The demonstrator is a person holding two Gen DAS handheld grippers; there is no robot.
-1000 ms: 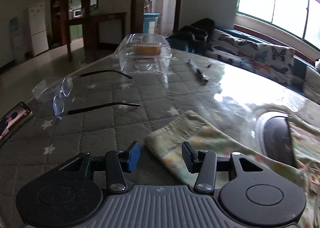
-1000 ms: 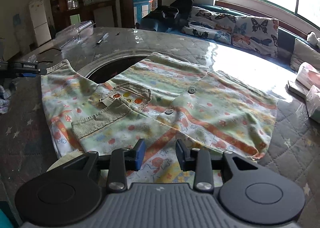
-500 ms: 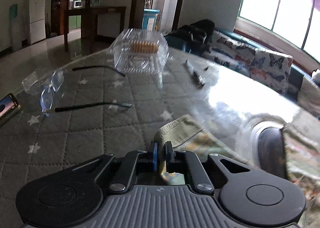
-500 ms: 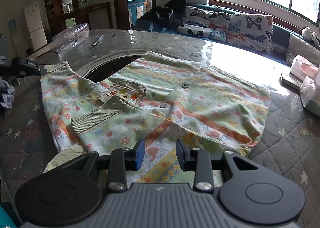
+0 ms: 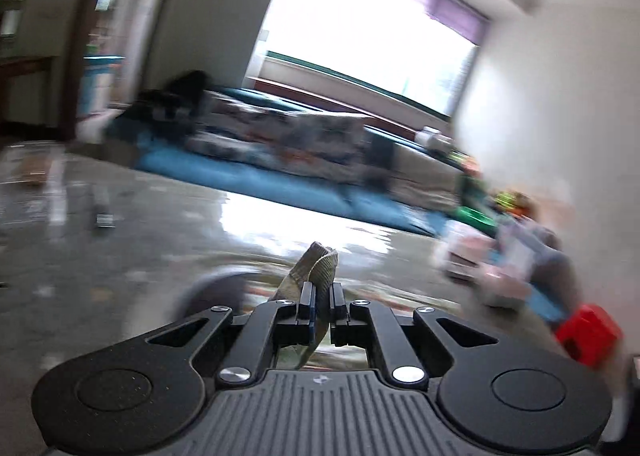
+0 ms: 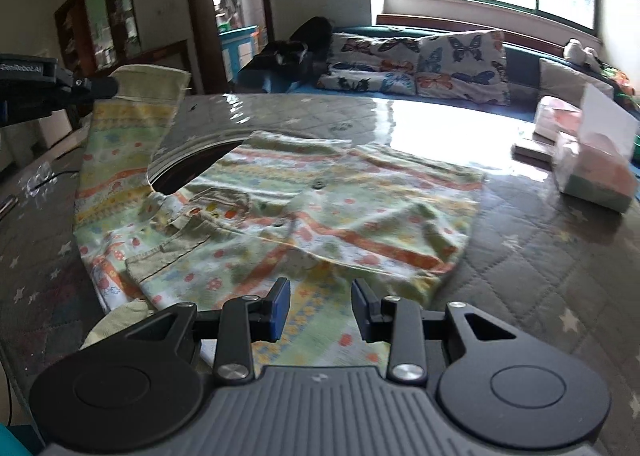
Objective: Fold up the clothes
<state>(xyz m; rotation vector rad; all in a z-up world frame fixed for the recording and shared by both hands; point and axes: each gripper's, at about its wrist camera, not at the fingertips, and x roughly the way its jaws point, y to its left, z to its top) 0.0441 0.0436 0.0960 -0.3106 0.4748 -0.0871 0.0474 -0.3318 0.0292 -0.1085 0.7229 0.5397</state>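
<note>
A child's patterned shirt (image 6: 320, 216) with green, yellow and orange stripes lies spread on the quilted table. My left gripper (image 5: 320, 304) is shut on the olive cuff (image 5: 318, 262) of its sleeve. In the right wrist view the left gripper (image 6: 96, 88) holds that sleeve (image 6: 120, 144) lifted well above the table at the far left. My right gripper (image 6: 320, 308) is open and empty, hovering just over the shirt's near hem.
A round dark opening (image 6: 188, 172) in the table shows beside the lifted sleeve. Tissue packs and a box (image 6: 588, 160) sit at the right edge. A red object (image 5: 588, 330) lies at the right. A sofa with butterfly cushions (image 6: 420, 56) runs behind the table.
My left gripper closed on the sleeve cuff, then lifted it and swung right; its view is now blurred. My right gripper stayed open over the hem.
</note>
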